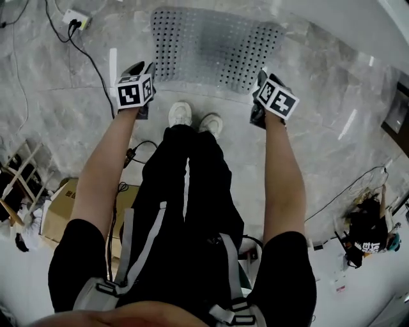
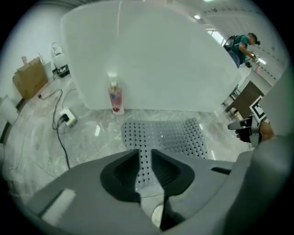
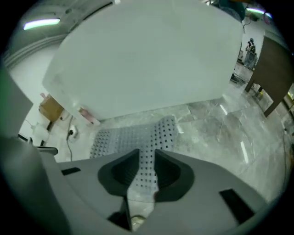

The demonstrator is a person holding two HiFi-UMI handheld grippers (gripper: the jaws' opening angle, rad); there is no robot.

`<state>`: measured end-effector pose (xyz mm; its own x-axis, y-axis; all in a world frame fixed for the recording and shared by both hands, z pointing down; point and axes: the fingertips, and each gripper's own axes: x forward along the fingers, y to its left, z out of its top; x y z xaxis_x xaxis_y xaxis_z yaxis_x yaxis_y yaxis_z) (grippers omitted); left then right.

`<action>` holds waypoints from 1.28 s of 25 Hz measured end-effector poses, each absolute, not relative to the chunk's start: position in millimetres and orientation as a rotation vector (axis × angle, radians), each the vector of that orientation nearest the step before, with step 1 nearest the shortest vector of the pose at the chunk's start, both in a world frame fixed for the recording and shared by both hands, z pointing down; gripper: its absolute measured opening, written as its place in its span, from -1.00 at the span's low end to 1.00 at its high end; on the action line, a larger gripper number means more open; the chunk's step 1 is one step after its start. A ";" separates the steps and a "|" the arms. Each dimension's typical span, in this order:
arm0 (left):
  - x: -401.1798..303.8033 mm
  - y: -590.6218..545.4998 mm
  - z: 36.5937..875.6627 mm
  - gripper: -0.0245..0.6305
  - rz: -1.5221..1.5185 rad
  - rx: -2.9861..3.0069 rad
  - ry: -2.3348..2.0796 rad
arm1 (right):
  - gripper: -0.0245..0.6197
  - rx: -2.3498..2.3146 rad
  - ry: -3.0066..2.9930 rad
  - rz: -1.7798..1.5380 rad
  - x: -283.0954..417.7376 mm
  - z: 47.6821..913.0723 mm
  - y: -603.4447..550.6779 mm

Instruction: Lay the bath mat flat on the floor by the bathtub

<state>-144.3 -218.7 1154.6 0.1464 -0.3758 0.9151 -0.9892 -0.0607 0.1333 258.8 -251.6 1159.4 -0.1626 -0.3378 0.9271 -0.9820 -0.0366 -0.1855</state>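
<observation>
The grey perforated bath mat [image 1: 211,48] lies spread on the marble floor in front of the white bathtub [image 2: 151,59]. In the head view my left gripper [image 1: 148,67] is at the mat's near left corner and my right gripper [image 1: 261,80] at its near right corner, both pointing steeply down. In the left gripper view the jaws [image 2: 145,156] stand apart, with the mat's edge [image 2: 165,135] showing in the gap. The right gripper view shows the same: the jaws [image 3: 147,156] are parted around the mat's corner [image 3: 133,137]. The pads do not appear to press on the mat.
A pink bottle [image 2: 115,98] stands on the floor against the tub. A power strip with a black cable [image 1: 77,18] lies left of the mat. A cardboard box [image 1: 61,211] is behind on the left. The wearer's white shoes [image 1: 181,115] are just short of the mat. Another person [image 1: 367,230] is at the right.
</observation>
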 end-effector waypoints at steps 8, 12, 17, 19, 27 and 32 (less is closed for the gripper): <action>-95.8 -216.2 845.4 -0.91 0.706 1.825 -1.429 | -0.90 1.528 -1.992 1.033 198.7 853.7 -240.0; -71.2 -210.3 690.6 -0.91 0.592 1.916 -1.474 | -0.90 1.545 -2.124 0.904 182.8 707.7 -224.4; -35.7 -249.7 513.2 -0.91 0.425 2.156 -1.564 | -0.91 1.688 -2.359 0.833 171.0 534.9 -254.7; -37.1 -238.5 452.6 -0.91 0.353 2.190 -1.594 | -0.91 1.777 -2.395 0.740 172.2 465.8 -248.5; -34.8 -228.3 295.7 -0.91 0.179 2.391 -1.764 | -0.91 1.895 -2.494 0.226 195.3 296.8 -241.1; -19.6 -229.6 271.8 -0.91 0.131 2.454 -1.769 | -0.91 1.936 -2.508 0.221 211.2 282.2 -240.4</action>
<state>-19.6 -229.6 271.8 0.3157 -0.9391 0.1358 -0.9488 -0.3131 0.0409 211.2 -240.4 282.2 -0.2567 -0.9648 0.0574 -0.9600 0.2477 -0.1306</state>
